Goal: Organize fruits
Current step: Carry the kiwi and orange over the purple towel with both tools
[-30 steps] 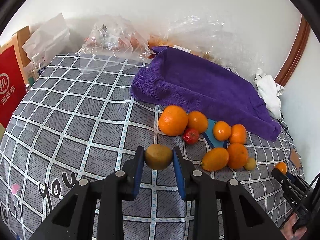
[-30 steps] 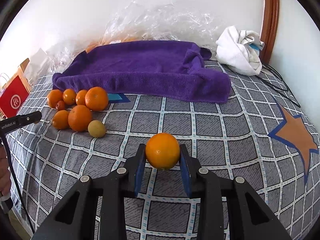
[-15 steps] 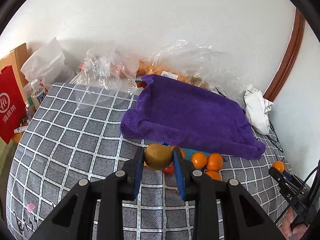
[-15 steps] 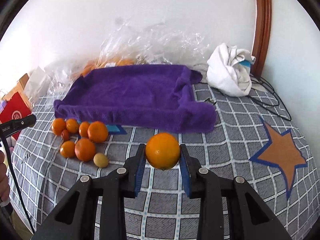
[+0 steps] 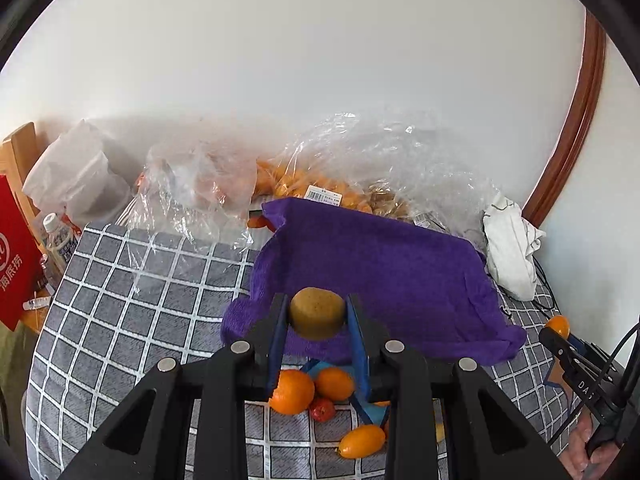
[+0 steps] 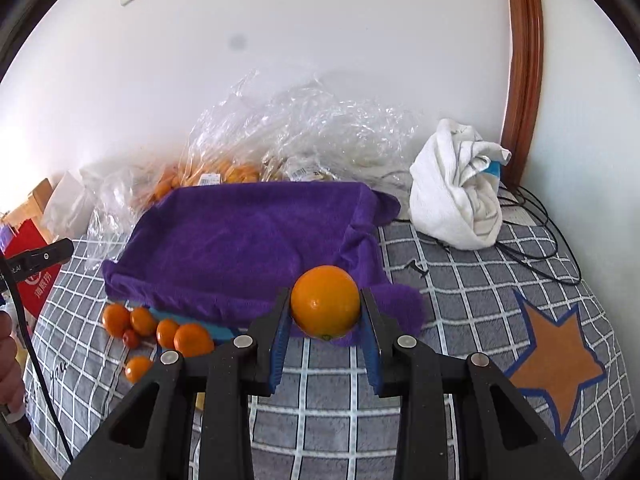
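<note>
My left gripper (image 5: 317,320) is shut on a brown kiwi (image 5: 317,313), held above the near edge of the purple towel (image 5: 384,272). My right gripper (image 6: 325,312) is shut on a large orange (image 6: 325,302), held above the towel's near right corner (image 6: 248,240). Several oranges and a small red fruit lie in a pile (image 5: 312,392) on the checked cloth in front of the towel; the pile also shows in the right wrist view (image 6: 160,330).
Clear plastic bags with fruit (image 5: 320,184) lie behind the towel against the wall. A white crumpled cloth (image 6: 460,196) and black cables (image 6: 532,236) are at the right. A red bag (image 5: 14,248) and a bottle (image 5: 60,236) stand at the left edge.
Both grippers have risen and moved forward toward the purple towel, each still holding its fruit. The fruit pile now lies below and behind the fingertips.
</note>
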### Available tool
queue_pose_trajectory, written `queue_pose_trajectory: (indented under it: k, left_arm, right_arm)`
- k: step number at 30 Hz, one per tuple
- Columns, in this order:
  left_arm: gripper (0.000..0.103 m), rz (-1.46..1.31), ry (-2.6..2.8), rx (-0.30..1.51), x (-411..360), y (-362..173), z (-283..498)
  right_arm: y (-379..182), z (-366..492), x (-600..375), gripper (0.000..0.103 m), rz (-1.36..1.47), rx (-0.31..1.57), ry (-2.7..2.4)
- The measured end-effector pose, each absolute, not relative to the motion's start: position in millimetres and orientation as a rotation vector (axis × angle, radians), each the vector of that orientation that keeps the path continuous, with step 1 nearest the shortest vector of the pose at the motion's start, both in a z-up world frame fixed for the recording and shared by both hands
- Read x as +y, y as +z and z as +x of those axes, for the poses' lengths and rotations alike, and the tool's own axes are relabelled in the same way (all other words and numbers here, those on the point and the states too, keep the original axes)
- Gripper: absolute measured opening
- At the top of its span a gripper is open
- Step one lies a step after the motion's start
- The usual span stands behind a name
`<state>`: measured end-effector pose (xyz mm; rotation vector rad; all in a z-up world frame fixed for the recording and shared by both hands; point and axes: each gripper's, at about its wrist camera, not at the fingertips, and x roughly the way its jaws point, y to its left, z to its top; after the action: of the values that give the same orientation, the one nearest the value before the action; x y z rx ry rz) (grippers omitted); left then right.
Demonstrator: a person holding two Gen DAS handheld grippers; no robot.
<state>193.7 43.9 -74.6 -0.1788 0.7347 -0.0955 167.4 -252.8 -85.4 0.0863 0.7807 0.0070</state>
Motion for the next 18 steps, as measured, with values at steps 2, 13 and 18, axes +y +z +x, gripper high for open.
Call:
queue_pose_trajectory:
  k: [2,13,18]
  left_arm:
    - [0.027,-0.169,-0.101,0.732,41,-73,203]
    - [0.027,-0.120,-0.149,0.751,18,-78,257]
    - [0.027,-0.107,-0.159,0.761,9,-86,279]
  right_arm:
    - [-85,177,-253,0.032,0.077,0.778,0.001]
    - [-99,225,-263,0.032,0.091,0.779,-0.041]
    - [-106,247,-264,0.032,0.085,0.784,-0.042]
